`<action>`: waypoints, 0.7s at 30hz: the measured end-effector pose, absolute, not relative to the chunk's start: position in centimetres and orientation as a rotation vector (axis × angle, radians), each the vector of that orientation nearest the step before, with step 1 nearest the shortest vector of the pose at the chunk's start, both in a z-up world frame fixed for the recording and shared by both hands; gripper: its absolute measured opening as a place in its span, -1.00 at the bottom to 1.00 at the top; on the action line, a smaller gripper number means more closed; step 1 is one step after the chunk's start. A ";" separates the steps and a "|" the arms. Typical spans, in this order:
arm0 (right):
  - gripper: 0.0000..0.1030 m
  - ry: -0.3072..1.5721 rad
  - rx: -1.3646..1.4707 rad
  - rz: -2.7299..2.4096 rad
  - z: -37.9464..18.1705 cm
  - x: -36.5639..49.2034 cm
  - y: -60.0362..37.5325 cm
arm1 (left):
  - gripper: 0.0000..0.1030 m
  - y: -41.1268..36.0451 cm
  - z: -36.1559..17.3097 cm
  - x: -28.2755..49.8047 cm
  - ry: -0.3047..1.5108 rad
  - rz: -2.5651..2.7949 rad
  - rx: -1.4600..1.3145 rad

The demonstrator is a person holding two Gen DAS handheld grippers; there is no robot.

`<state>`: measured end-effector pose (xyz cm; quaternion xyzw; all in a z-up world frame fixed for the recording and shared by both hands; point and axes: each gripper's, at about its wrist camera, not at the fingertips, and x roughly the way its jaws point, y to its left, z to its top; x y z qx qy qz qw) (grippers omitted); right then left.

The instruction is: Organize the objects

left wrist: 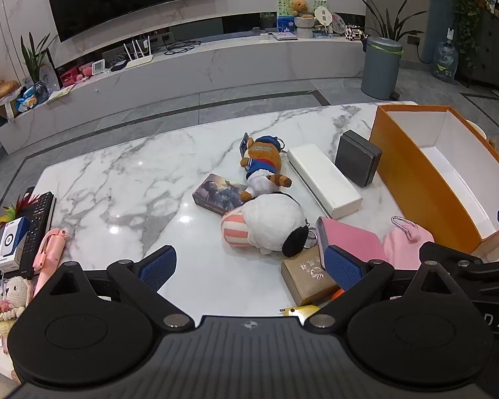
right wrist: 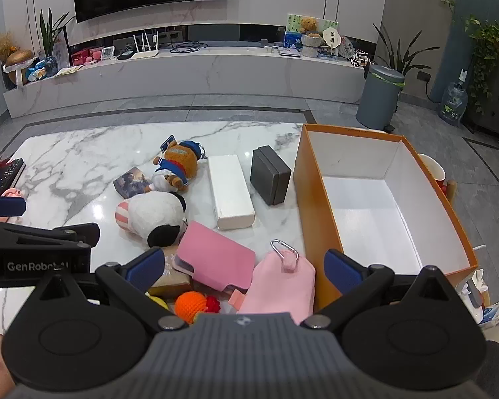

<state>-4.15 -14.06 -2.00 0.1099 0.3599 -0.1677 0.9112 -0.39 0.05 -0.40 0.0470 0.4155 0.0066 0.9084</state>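
An empty orange box [left wrist: 412, 179] [right wrist: 319, 212] stands at the right of the marble table [left wrist: 123, 179]. Left of it lie a dark grey box [right wrist: 270, 174], a long white box [right wrist: 231, 196], a brown plush bear [right wrist: 176, 166], a white plush dog [right wrist: 153, 214], a picture card box [right wrist: 131, 183], a pink case [right wrist: 216, 259], a pink pouch [right wrist: 279, 286], a tan box [left wrist: 307, 277] and an orange ball [right wrist: 190, 305]. My left gripper [left wrist: 249, 266] is open and empty above the near table edge. My right gripper [right wrist: 244, 267] is open and empty above the pink items.
A remote [left wrist: 38, 222], a small white box [left wrist: 11, 242], a pink stick [left wrist: 50, 252] and a small doll [left wrist: 13, 294] lie at the table's left end. A grey bin [right wrist: 379, 98] and a TV bench [right wrist: 183, 73] stand beyond the table.
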 end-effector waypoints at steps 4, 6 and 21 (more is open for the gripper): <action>0.97 0.741 0.224 -0.348 -1.9 -4.2 -14.1 | 1.00 0.0 -0.3 -0.5 0.854 0.010 0.097; 0.97 0.740 0.227 -0.348 -1.9 -4.2 -14.1 | 1.00 -0.1 -0.3 -0.5 0.855 0.010 0.101; 0.97 0.763 0.239 -0.337 -3.2 -4.2 -14.6 | 1.00 -0.9 -2.1 -0.2 0.891 -0.082 0.139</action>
